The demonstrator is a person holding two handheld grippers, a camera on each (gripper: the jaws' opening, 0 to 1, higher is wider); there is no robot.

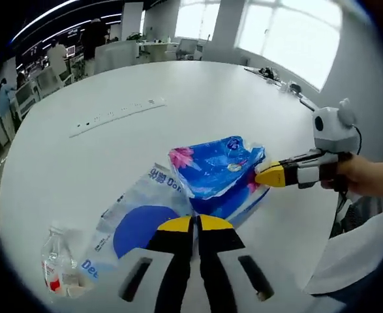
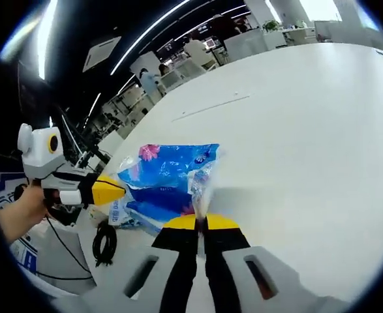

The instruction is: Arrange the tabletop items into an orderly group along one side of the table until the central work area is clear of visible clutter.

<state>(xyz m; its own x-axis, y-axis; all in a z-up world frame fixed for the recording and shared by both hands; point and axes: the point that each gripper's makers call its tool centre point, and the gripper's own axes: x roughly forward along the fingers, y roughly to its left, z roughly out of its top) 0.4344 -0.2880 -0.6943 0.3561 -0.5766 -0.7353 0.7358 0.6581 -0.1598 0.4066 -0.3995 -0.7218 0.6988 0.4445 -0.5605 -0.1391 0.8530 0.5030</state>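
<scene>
Here, blue crinkly plastic tissue pack (image 1: 218, 168) near white round table (image 1: 178, 111) edge, pinched by left gripper (image 1: 196, 225) and right gripper (image 2: 201, 223); clear bottle (image 1: 56, 267) nearby; far tabletop open.

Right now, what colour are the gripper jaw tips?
Yellow on black jaws, clearest in the left gripper view.

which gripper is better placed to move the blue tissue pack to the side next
Right. The right gripper is shut on the blue pack's wrapper, while the left gripper pinches the clear plastic bag.
</scene>
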